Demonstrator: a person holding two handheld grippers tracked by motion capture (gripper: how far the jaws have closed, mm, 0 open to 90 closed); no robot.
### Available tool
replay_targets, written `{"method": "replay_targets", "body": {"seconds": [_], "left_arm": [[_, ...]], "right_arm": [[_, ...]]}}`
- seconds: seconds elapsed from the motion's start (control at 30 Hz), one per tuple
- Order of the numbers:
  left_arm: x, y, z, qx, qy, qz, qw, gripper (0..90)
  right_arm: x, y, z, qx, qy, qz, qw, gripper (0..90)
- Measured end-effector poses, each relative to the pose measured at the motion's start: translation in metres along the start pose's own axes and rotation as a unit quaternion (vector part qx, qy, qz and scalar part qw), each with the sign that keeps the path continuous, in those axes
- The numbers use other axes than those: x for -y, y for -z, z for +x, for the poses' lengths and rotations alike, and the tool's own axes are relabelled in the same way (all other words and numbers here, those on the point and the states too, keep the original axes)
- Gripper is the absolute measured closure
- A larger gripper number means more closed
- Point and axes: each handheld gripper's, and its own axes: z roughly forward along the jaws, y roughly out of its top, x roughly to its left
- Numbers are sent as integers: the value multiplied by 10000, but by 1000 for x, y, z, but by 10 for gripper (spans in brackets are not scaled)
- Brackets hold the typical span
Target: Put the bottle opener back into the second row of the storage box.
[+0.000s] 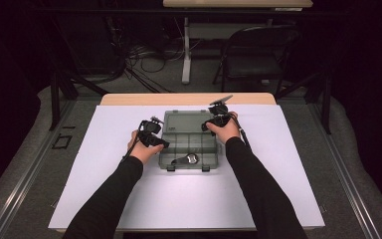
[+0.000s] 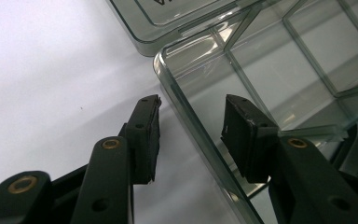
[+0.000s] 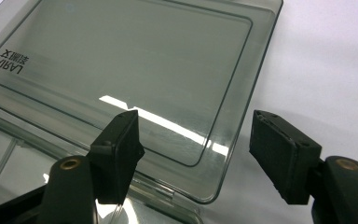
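We steady the smoky clear plastic compartment box (image 1: 188,144) with the left hand-held gripper (image 2: 191,135), whose half-open jaws straddle its side wall, seemingly without pinching. The right hand-held gripper (image 3: 193,154) gapes wide over the flat-lying lid (image 3: 135,79); keep it clear.

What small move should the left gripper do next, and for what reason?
Probably close the left gripper on the box's side wall: its jaws straddle that wall without pressing. That would steady the open box while the right gripper, jaws open, hovers over the lid.
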Motion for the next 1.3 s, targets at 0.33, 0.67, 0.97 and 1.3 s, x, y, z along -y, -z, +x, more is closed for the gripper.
{"method": "replay_targets", "body": {"seconds": [0.33,0.67,0.97,1.3], "left_arm": [[0,-2,-1,-89,-30,18,10000,654],[0,-2,-4,-205,-56,12,9998,667],[0,-2,-6,-274,-21,32,9996,680],[0,-2,-6,-277,8,35,9996,684]], "right_arm": [[-1,-7,-1,-89,-149,49,9998,321],[-2,-8,-4,-200,-231,95,9995,313],[-4,-10,-6,-268,-326,121,9990,308],[-8,-12,-5,-192,-346,169,9991,292]]}}
